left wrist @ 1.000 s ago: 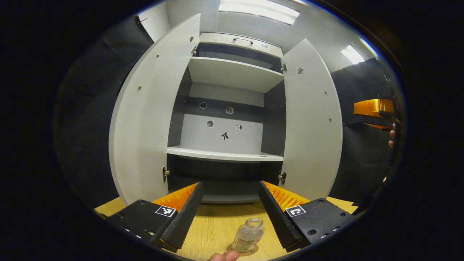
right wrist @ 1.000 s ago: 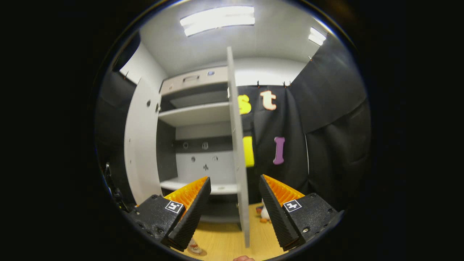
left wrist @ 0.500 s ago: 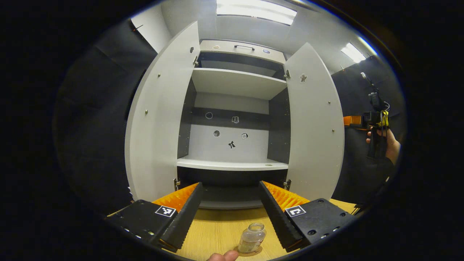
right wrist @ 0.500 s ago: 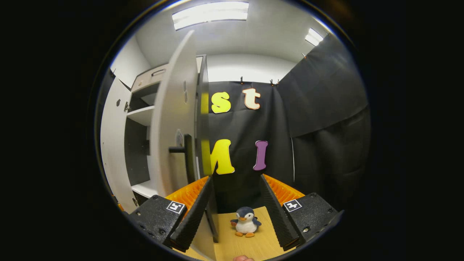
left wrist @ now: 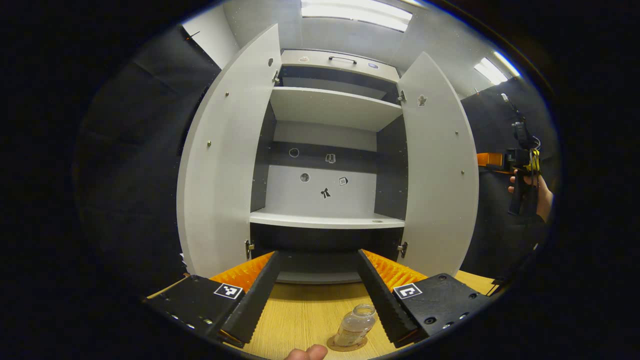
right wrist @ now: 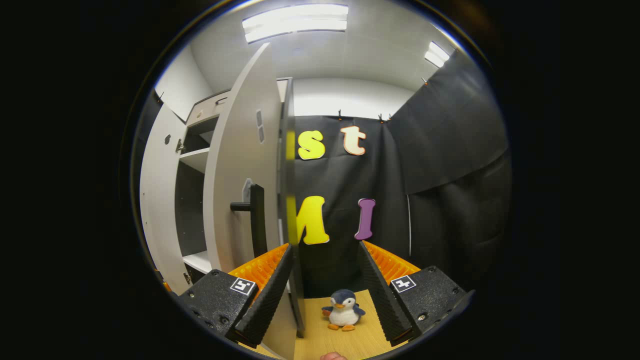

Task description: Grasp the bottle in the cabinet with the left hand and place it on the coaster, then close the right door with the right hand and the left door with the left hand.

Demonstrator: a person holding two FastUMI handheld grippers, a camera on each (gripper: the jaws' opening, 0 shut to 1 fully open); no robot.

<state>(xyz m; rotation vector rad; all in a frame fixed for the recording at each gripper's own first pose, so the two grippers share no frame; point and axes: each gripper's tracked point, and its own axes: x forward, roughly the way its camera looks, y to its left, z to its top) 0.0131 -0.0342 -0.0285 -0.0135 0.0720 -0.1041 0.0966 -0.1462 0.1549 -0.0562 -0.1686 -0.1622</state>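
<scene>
A small clear bottle (left wrist: 356,325) stands on a round coaster (left wrist: 346,344) on the wooden table, low between my left gripper's fingers and close to the right one. My left gripper (left wrist: 318,256) is open, holds nothing, and faces the open white cabinet (left wrist: 325,220). The left door (left wrist: 225,160) and the right door (left wrist: 440,175) both stand wide open. My right gripper (right wrist: 325,247) is open and empty, beside the outer face of the right door (right wrist: 240,165), near its black handle (right wrist: 256,220). The door's edge runs just inside its left finger. Farther off in the left gripper view, the right gripper (left wrist: 500,162) sits right of that door.
A small penguin plush (right wrist: 344,310) stands on the wooden table (right wrist: 320,340) ahead of my right gripper. The cabinet's shelves (left wrist: 330,107) are bare. A hand (left wrist: 542,197) holds the far gripper. A fingertip (left wrist: 307,353) shows at the bottom edge. Black cloth walls close the booth.
My right gripper has swung right, from facing the right door's edge to its outer side with the handle. The left gripper has drawn back slightly; the bottle stays on the coaster.
</scene>
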